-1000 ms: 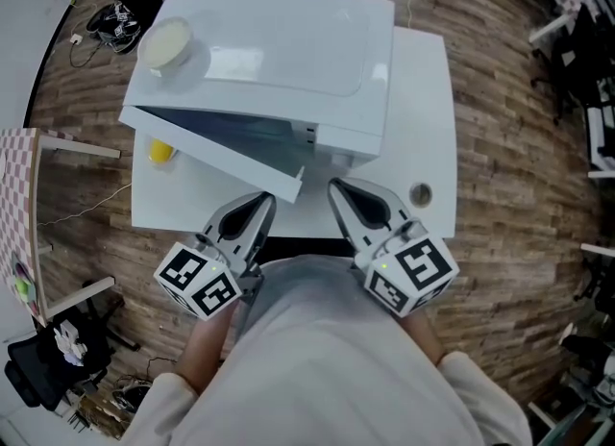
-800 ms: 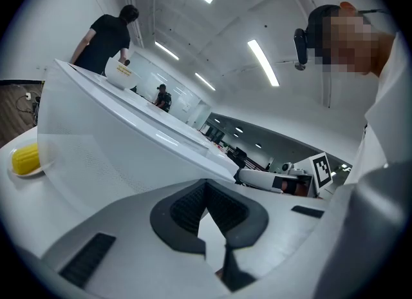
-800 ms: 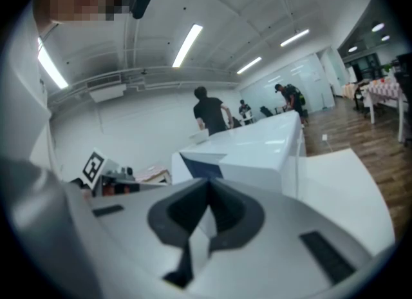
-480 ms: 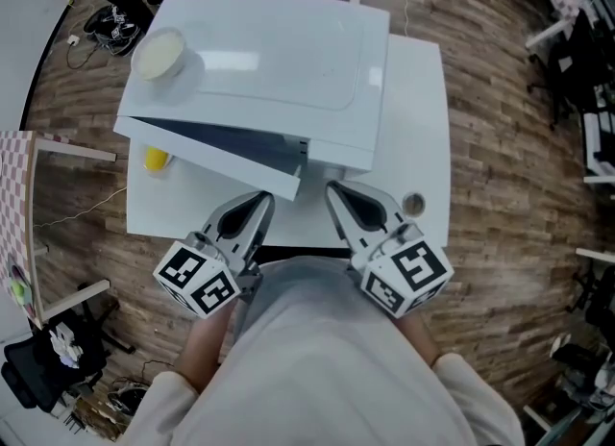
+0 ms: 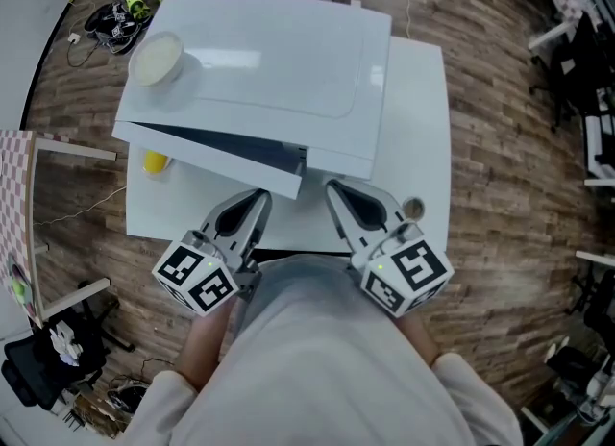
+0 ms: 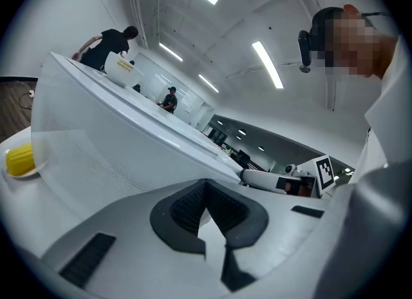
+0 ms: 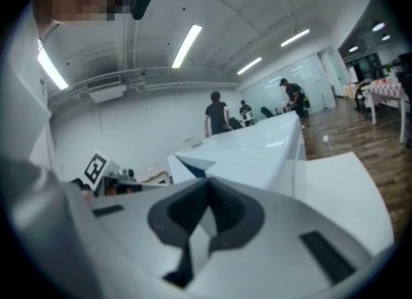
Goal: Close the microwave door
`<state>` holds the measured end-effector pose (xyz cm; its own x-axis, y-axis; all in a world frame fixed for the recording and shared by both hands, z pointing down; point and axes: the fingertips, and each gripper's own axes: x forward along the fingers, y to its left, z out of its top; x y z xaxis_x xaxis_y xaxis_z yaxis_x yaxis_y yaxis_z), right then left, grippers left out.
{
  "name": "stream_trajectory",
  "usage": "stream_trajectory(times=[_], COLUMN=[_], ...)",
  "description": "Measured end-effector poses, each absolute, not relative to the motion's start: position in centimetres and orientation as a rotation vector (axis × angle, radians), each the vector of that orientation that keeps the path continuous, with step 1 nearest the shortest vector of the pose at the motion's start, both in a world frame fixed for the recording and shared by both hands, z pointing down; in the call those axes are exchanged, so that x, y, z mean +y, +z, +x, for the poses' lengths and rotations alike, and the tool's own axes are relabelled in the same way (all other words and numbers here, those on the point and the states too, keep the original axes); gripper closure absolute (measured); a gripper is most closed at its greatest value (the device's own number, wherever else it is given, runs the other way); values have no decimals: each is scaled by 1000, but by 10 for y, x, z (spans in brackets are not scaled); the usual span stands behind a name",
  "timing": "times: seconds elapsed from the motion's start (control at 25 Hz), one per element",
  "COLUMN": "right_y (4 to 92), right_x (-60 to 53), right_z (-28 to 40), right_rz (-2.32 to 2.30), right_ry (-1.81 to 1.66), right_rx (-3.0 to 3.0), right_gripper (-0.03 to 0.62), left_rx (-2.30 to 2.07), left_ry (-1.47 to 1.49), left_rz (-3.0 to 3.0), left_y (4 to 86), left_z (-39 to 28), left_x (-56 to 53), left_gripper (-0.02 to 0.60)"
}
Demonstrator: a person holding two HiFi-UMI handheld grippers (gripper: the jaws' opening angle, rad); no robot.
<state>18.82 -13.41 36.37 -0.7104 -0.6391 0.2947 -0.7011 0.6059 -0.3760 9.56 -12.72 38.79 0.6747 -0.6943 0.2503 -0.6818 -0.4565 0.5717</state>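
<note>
Hovering left gripper point(image 5: 258, 202) and right gripper point(image 5: 336, 192), the ajar microwave door point(image 5: 207, 154) just ahead of their tips.
Both are showing jaws pinched together, gripping nothing.

Ahead of the grey left claw point(image 5: 258, 199) and right claw point(image 5: 336, 191) stand a white microwave point(image 5: 279, 60) and table point(image 5: 423, 98), a yellow thing point(image 5: 155, 160) leftward.

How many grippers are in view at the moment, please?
2. The left gripper is just below the free corner of the open microwave door; the right gripper is beside it, facing the front of the microwave. Both are shut, holding nothing.
</note>
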Motion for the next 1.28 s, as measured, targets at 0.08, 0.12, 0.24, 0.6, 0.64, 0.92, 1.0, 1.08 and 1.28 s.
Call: stream_trajectory(times=[0.08,0.12,0.24,0.6,0.64,0.92,1.0,1.08,1.28], right_y=[364,364,365,364,364,362,362,363,364], right_x=[-136,-137,-140,-142,-142,-141,-141,-141,-141], right_z=[189,190,190,194,194,191,190,188,187], right_rz=[1130,1130,1129,1129,1126,1093,1079,1068,1061], right_ry=[717,717,716,714,714,708,713,717,720], right_rx=[-2696,-2696,-2696,-2701,-2703,-2718,-2723,-2726,-2724], right_gripper=[572,572,572,572,572,572,572,572,572], left_rx=[-1056,-1057,-1058,-1069,-1066,-1069,-1072,-1073,-1069], left_ry=[-27,-28,-31,-56,-56,-67,-73,-77,-78], left_rz=[2229,2227,2225,2212,2215,2215,2214,2216,2218], left_y=[388,388,389,388,387,384,384,385,385], left_z=[97,98,99,104,106,110,111,111,110], left_x=[-130,-131,-135,-143,-144,-148,-148,-149,-151], left_gripper=[565,565,565,565,565,565,565,565,565])
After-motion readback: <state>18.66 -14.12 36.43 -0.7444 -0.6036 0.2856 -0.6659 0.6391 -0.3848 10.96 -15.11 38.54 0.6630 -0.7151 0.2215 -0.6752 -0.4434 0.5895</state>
